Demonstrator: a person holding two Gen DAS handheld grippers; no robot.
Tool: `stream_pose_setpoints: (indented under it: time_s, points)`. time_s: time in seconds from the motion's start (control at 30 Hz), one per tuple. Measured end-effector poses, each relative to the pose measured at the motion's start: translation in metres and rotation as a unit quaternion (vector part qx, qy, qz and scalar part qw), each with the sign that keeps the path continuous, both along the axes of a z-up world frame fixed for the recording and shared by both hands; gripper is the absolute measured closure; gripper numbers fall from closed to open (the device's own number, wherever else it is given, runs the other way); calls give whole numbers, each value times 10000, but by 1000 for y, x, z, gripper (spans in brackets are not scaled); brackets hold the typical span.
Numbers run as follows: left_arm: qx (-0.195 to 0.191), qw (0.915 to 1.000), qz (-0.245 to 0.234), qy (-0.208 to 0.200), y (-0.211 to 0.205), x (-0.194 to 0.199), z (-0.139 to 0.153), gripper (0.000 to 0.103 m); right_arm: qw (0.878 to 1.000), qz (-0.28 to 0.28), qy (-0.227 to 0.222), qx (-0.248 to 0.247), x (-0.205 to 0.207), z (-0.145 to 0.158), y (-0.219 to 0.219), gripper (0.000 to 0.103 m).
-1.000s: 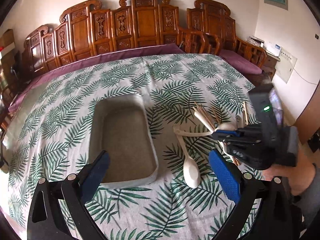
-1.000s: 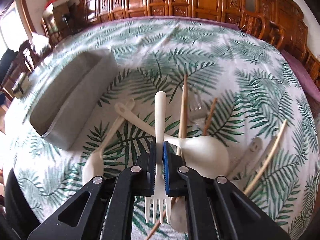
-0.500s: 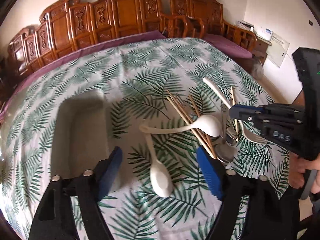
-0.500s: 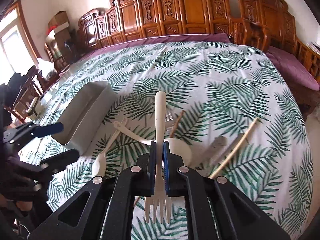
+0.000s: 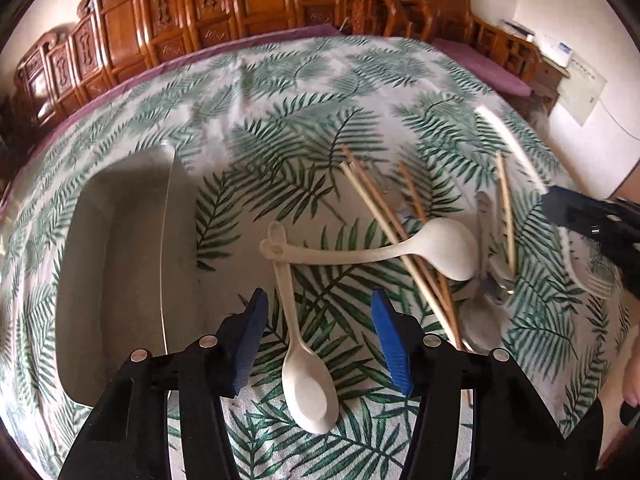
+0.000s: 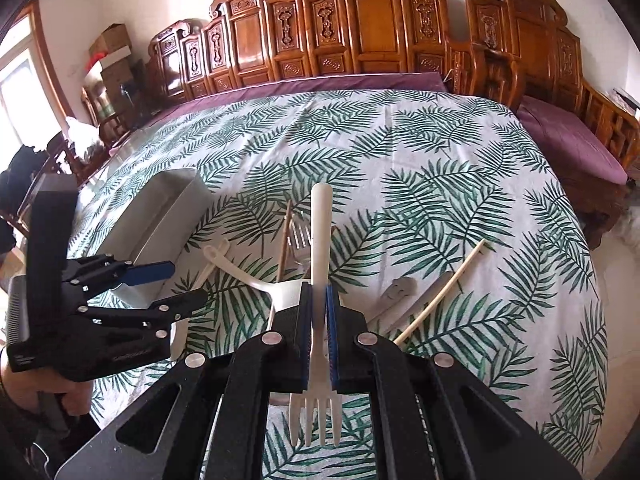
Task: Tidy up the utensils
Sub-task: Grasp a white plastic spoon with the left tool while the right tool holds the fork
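Note:
My right gripper is shut on a cream plastic fork, handle pointing forward, tines toward the camera, held above the table. My left gripper is open, low over a cream spoon whose handle lies between its fingers. A second cream spoon lies across wooden chopsticks. The grey tray sits left of the left gripper; it also shows in the right wrist view. The left gripper shows in the right wrist view, the right gripper in the left wrist view.
More utensils lie on the leaf-print tablecloth: a metal fork, a grey utensil, a loose chopstick. Carved wooden chairs ring the table's far side.
The left gripper has moved right and lower, from the tray to over the cream spoon, and narrowed. The right gripper has risen with the fork still held.

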State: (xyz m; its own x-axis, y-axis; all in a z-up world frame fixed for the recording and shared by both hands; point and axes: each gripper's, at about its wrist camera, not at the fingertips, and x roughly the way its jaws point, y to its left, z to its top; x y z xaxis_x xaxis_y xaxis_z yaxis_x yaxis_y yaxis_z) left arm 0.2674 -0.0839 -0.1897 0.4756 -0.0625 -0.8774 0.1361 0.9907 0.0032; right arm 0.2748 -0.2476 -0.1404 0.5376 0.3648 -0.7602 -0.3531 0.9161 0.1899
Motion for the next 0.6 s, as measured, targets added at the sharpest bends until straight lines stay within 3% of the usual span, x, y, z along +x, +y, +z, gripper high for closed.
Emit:
stream_pose_setpoints:
  time_s: [0.2, 0.5, 0.6]
  points:
    - [241, 9992, 30, 308, -1, -1, -19, 60, 10000, 10, -42, 18, 0, 3, 0, 95]
    - [77, 9980, 276, 568, 11, 3, -29, 67, 10000, 27, -54, 57, 1, 6, 0, 95]
    - [41, 9980, 312, 555, 12, 3, -29, 84, 10000, 30, -60, 51, 0, 6, 0, 95]
